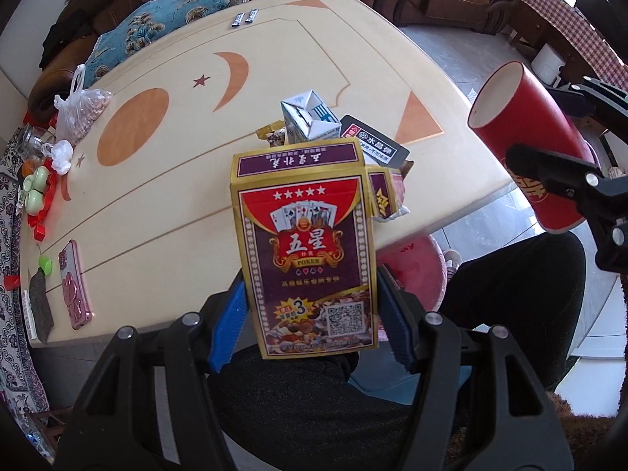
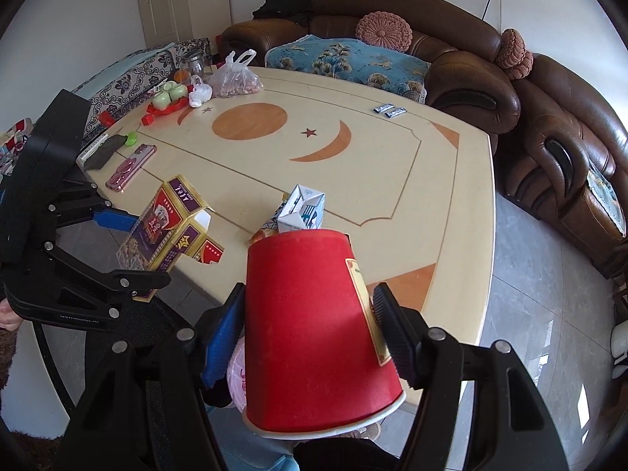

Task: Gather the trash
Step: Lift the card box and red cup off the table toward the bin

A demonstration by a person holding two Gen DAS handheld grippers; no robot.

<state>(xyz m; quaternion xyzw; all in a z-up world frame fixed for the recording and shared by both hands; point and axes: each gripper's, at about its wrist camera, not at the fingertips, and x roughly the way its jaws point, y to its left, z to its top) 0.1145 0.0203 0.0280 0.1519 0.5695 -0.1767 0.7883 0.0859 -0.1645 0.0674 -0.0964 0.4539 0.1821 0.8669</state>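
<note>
My left gripper is shut on an empty poker card box, purple, red and gold, with its top flap torn open; the same box shows at the left of the right wrist view, held past the table's near edge. My right gripper is shut on a red paper cup, tipped with its mouth pointing away; the cup also appears at the right of the left wrist view. On the table behind both lie a white and blue folded carton, a black card and small wrappers.
The cream table carries a pink phone, a bag of nuts, green and red items, a jar and two small sachets. A brown sofa wraps the far side. A person's dark trousers are below.
</note>
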